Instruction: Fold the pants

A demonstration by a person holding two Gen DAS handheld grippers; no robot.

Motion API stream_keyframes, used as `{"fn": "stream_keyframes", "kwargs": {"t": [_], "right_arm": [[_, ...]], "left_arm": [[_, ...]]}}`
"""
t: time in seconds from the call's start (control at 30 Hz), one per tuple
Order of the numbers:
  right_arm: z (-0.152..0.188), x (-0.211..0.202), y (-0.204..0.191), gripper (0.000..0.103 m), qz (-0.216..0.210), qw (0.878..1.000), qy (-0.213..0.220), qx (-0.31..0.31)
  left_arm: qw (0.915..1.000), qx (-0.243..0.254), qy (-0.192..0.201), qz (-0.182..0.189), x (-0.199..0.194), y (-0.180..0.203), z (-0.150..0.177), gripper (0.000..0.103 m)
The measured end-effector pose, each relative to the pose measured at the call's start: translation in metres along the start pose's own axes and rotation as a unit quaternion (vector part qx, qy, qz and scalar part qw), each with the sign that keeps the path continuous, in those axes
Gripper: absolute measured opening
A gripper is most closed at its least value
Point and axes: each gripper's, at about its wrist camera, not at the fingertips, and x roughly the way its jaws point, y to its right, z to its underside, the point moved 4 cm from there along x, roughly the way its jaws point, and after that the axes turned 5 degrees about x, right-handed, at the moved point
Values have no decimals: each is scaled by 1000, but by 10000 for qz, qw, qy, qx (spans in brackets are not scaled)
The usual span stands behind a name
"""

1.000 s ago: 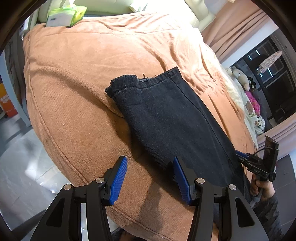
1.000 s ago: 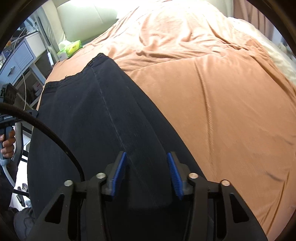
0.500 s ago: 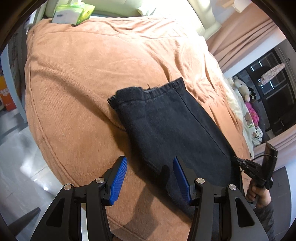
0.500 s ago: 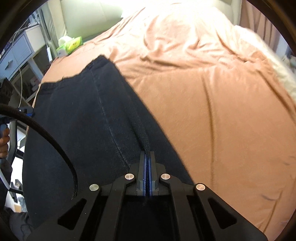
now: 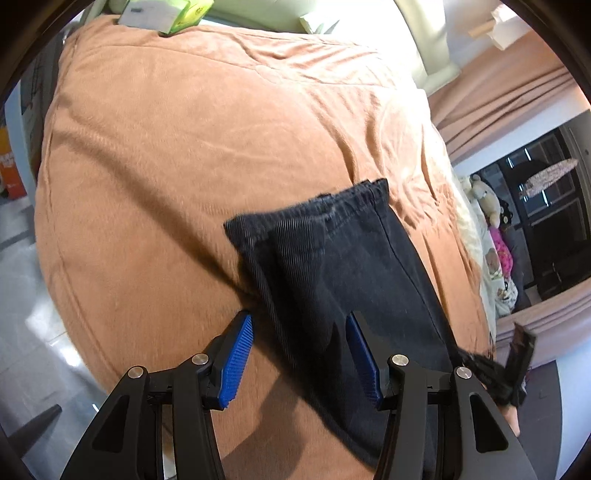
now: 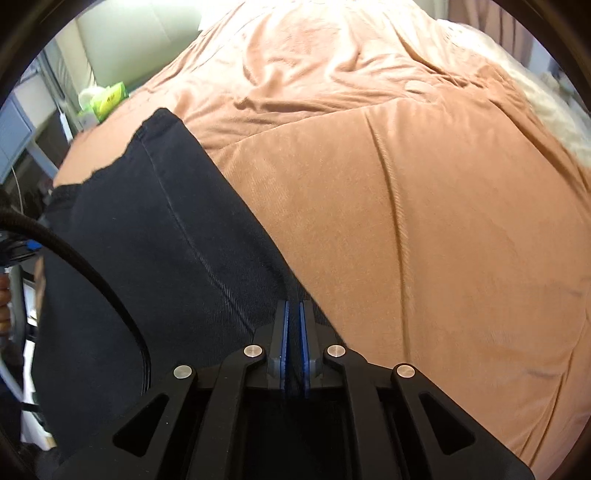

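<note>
Black pants [image 5: 332,266] lie folded lengthwise on an orange-brown bed cover [image 5: 184,147], hem end toward the pillows. My left gripper [image 5: 299,318] hangs over their near left edge; its jaws are closing with that edge between the blue pads, which stand apart from the cloth. In the right wrist view the pants [image 6: 147,240] fill the left half. My right gripper [image 6: 292,306] is shut on a pinched ridge of cloth at their right edge. The same gripper [image 5: 509,369] shows at the lower right of the left wrist view, with a hand below it.
A green tissue pack [image 5: 166,14] lies at the bed's far corner, next to pale pillows. Stuffed toys [image 5: 487,206] and curtains stand past the bed's right side. Tiled floor [image 5: 22,314] lies beyond its left edge. A black cable [image 6: 92,273] crosses the pants.
My right gripper went from open to shut on the pants' right edge. My left gripper slid right, from the bare cover over the pants' left edge, and its pads came slightly closer.
</note>
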Motion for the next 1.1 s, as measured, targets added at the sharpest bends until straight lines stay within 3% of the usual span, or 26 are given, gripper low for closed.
{"fn": "stream_keyframes", "kwargs": {"t": [0.03, 0.07, 0.1, 0.17, 0.37, 0.43, 0.5, 0.63, 0.7, 0.9, 1.03, 1.1], "right_arm": [[4, -5, 3, 3, -2, 10000, -2, -13], [9, -10, 6, 3, -3, 10000, -22, -26], [11, -14, 11, 4, -12, 10000, -49, -28], [24, -19, 20, 8, -18, 9999, -165, 36], [51, -32, 41, 11, -34, 9988, -456, 161], [51, -35, 45, 16, -10, 9987, -501, 101], [56, -38, 47, 28, 62, 9987, -499, 98], [64, -41, 48, 28, 250, 9982, -554, 13], [63, -39, 44, 0, 261, 9981, -562, -66], [43, -54, 44, 0, 705, 9971, -288, -44], [42, -22, 47, 0, 1122, 9928, -408, 66], [44, -12, 49, 0, 1104, 9928, -403, 247]], "left_arm": [[10000, 7, 27, -93, 1, -1, -3, 42], [9998, 33, 19, -195, 2, 0, -4, 23], [9997, 40, -18, -260, 4, 0, -6, 12], [9999, -26, 31, -150, 1, -1, -8, 9], [9998, 111, 123, -144, -6, 6, -14, 6], [9997, 134, 144, -144, -5, 10, -16, 6], [9997, 136, 159, -132, -5, 12, -18, 5], [9996, 149, 198, -130, -5, 15, -21, 5], [9996, 128, 221, -116, -7, 16, -21, 5], [9994, 107, 306, -100, -11, 18, -24, 5], [9996, -24, 268, -119, -5, 12, -24, 5], [9997, -94, 197, -100, -2, 8, -22, 5]]}}
